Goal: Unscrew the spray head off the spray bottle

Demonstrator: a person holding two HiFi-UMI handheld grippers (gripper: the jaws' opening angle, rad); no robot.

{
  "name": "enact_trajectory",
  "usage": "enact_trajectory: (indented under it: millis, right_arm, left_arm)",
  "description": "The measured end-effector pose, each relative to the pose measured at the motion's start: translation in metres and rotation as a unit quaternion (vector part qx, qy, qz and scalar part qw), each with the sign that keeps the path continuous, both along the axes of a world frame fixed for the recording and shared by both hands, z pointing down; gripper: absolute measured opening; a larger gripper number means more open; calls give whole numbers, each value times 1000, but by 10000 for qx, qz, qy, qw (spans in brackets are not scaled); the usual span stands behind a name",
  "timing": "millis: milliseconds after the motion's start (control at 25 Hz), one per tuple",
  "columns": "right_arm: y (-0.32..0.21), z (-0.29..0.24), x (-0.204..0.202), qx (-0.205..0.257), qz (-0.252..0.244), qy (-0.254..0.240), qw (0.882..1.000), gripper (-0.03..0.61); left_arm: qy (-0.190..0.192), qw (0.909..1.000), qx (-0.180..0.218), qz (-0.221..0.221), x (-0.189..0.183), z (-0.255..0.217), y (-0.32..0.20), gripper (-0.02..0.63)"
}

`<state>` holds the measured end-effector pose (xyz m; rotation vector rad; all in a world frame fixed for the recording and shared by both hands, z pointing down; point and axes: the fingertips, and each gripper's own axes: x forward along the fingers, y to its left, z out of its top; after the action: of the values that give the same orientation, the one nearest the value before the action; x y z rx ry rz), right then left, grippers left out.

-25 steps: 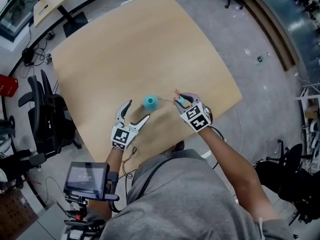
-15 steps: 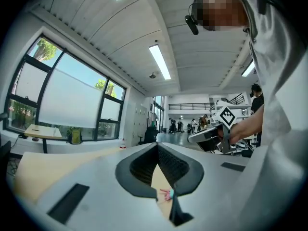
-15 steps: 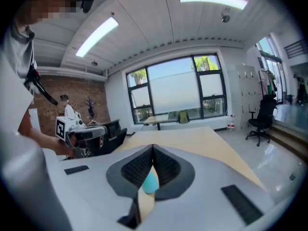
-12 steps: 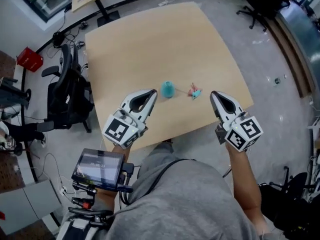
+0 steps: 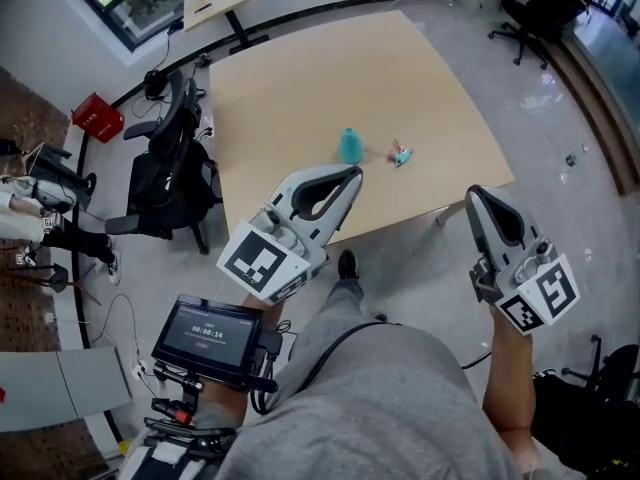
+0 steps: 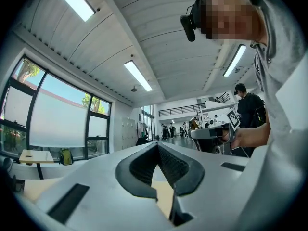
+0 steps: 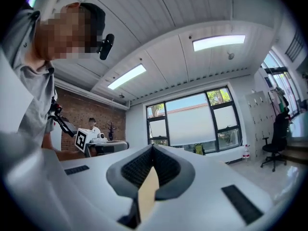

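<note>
Both shut and empty: left tongs (image 5: 351, 174) mid-frame, right tongs (image 5: 474, 194) lower right; teal spray bottle (image 5: 350, 146) and separate spray head (image 5: 400, 155) sit near each other on surface (image 5: 300, 78), upper centre

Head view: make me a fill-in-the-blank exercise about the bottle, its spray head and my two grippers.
1. On the light wooden table, the pink-and-teal spray head lies to the ____ of the small teal plastic bottle in this view.
2. The left gripper and the right gripper are both raised above the table with their jaws ____.
3. Each gripper holds ____.

Missing words: right; shut; nothing.
</note>
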<state>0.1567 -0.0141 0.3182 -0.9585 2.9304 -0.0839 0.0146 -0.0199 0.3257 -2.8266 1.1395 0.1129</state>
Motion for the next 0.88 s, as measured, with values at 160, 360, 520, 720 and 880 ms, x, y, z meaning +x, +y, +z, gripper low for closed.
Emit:
enact_trajectory:
  millis: [160,360,520,720,880]
  right_arm:
    - [46,-22,-2,196,-45,17,9998,6]
    - [85,-36,-19,214,-111,-46,9997,6]
    - [100,-35,-37,186,-51,-63,9998,6]
    - [111,-32,-67,94,78,-126,9998,6]
    - [123,-19,-101,-33,113,-118,9999,6]
  left_arm:
    - [50,9999,83,-78,-3,-26,40,3]
    - [27,9997,194,-140,-21,-47,77,3]
    - [87,9998,103,-172,-45,-43,94,3]
    - [87,9998,27,-166,-86,-42,112,3]
    - [118,9997,-40,-229,-128,-32,122,3]
